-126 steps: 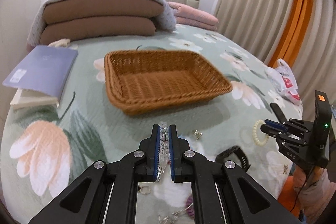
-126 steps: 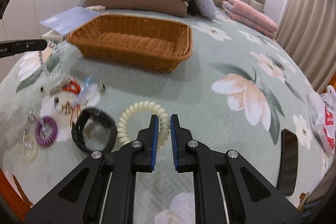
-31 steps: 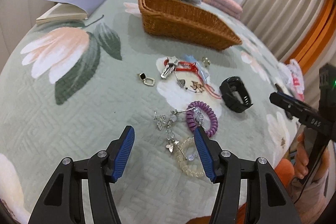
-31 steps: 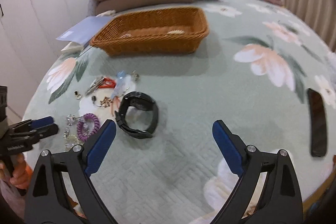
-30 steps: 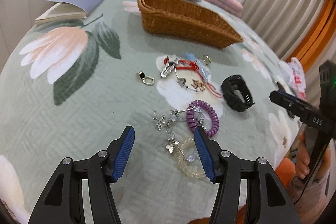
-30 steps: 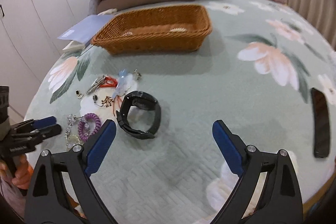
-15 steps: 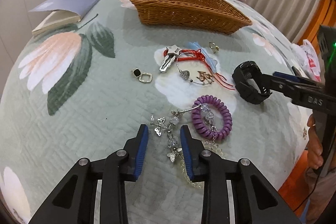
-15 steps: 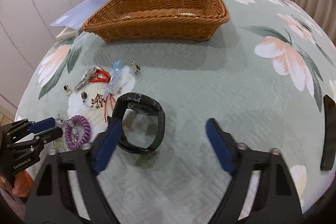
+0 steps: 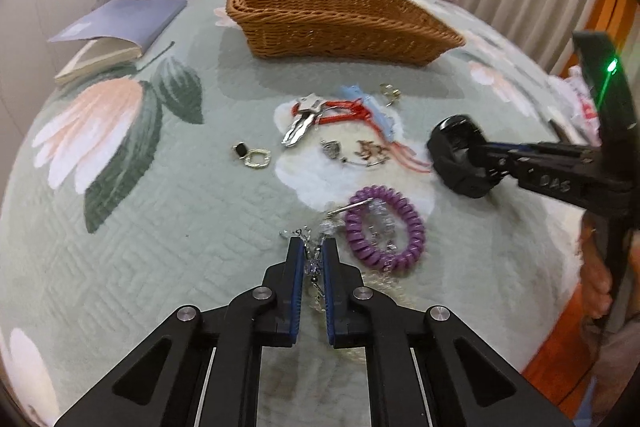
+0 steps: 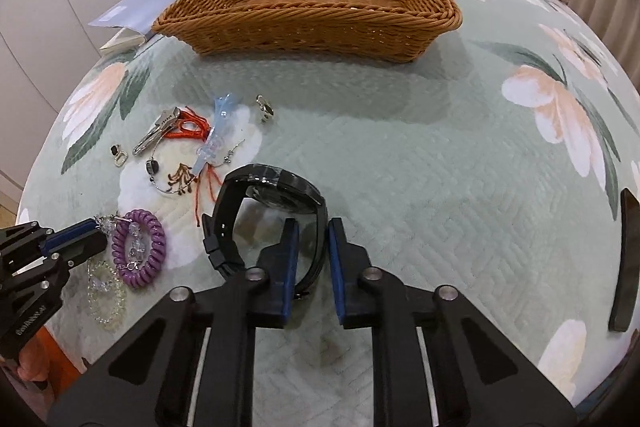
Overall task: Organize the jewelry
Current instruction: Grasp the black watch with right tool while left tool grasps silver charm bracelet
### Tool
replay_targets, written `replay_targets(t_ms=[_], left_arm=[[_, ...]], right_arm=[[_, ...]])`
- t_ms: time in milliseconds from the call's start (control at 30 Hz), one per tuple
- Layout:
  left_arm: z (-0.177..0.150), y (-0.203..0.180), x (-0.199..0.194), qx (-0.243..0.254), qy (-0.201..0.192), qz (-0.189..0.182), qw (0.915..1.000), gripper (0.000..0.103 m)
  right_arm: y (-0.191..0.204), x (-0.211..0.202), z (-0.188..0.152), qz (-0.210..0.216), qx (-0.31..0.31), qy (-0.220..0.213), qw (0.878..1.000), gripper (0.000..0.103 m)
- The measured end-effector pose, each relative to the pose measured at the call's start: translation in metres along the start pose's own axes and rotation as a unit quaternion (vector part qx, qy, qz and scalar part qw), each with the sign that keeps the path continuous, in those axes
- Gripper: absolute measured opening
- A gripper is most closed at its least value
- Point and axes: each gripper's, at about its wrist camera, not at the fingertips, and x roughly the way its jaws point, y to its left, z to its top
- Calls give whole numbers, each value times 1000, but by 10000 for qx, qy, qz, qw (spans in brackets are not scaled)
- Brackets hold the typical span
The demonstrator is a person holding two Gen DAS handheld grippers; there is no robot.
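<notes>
I judge the sorting barely begun: most of the jewelry lies loose on the quilt [image 10: 400, 147], short of the wicker basket [image 10: 308, 15], whose floor I can hardly see over the rim, so I cannot say what, if anything, is in it.

My left gripper [image 9: 312, 267] has its blue pads drawn nearly together around the crystal butterfly chain [image 9: 310, 247], which runs up between them; it looks pinched, though the beads blur there. The purple coil band [image 9: 384, 231] lies just to its right, touching the chain's far end, with a clear beaded bracelet [image 10: 106, 291] beside it.

My right gripper [image 10: 310, 259] straddles the near side of the black watch [image 10: 272, 203], one pad inside the strap loop and one outside, narrowed onto the strap; I take it as gripped.

Left to do: the key on red cord [image 9: 308, 121], the blue clip [image 10: 218, 131], the small square earring [image 9: 252, 155], the ring [image 10: 264, 111] and the pendant wire [image 9: 360, 153], all between grippers and basket.
</notes>
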Motion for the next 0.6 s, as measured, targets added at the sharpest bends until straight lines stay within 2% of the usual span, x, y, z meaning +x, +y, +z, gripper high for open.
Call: replay_targets(t_ms=[200,467,600], left_arm=[[7,3,-16,-192,-241,-714,9970,9],[17,16,-37,-411,-496,-1125,9916,9],[22,14,-51,-346,-660,-1175,9903,9]], right_arm=[[-2,-5,-3,21,-109,-91,9999,9],[-4,-7,-5,79,-104,-186,9997,8],[-7,-13,-7,164,-53,-277,9995,5]])
